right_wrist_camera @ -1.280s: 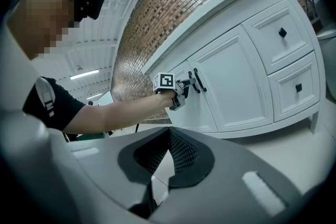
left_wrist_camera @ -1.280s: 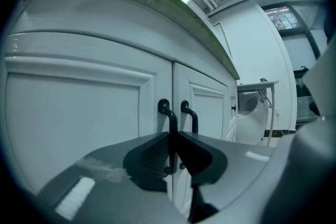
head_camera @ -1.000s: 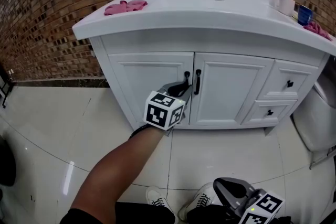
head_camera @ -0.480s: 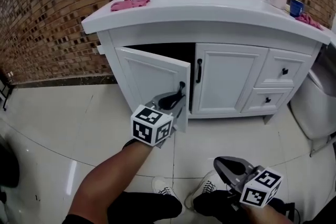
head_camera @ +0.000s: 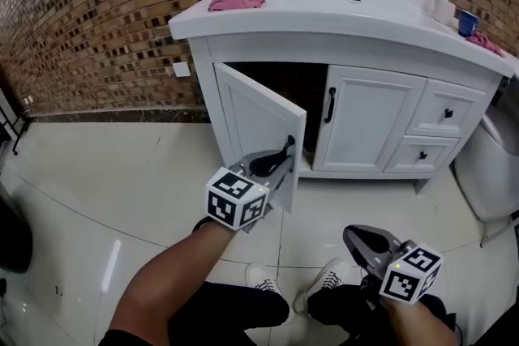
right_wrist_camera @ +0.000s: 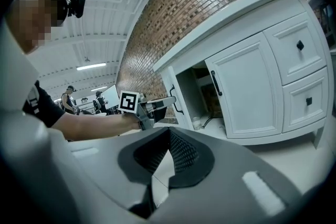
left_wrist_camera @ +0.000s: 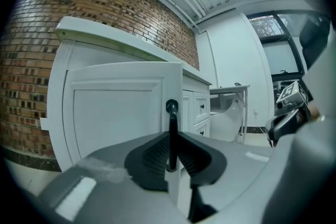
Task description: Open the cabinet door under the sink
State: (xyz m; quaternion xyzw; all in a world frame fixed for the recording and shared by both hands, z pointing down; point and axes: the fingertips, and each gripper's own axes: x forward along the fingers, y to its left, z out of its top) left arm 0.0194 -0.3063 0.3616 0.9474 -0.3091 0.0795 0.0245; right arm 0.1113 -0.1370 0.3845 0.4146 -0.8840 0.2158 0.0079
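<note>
Between the left claw's (left_wrist_camera: 170,150) clamped jaws stands the handle (left_wrist_camera: 171,131) (cabinet door (head_camera: 258,113) ajar); right claw (right_wrist_camera: 167,157) closed, empty.

Black bar handle (left_wrist_camera: 171,131) clamped between the fingers (left_wrist_camera: 154,155) of the left gripper (left_wrist_camera: 171,159), white panelled cabinet door (left_wrist_camera: 115,113) behind it, counter (left_wrist_camera: 105,36) above, brick wall (left_wrist_camera: 79,2) left, drawers (left_wrist_camera: 202,107) right.

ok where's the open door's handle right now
The handle is clamped between the jaws of the left gripper, at the free edge of the open left door, centre of the head view, left of the closed door.
</note>
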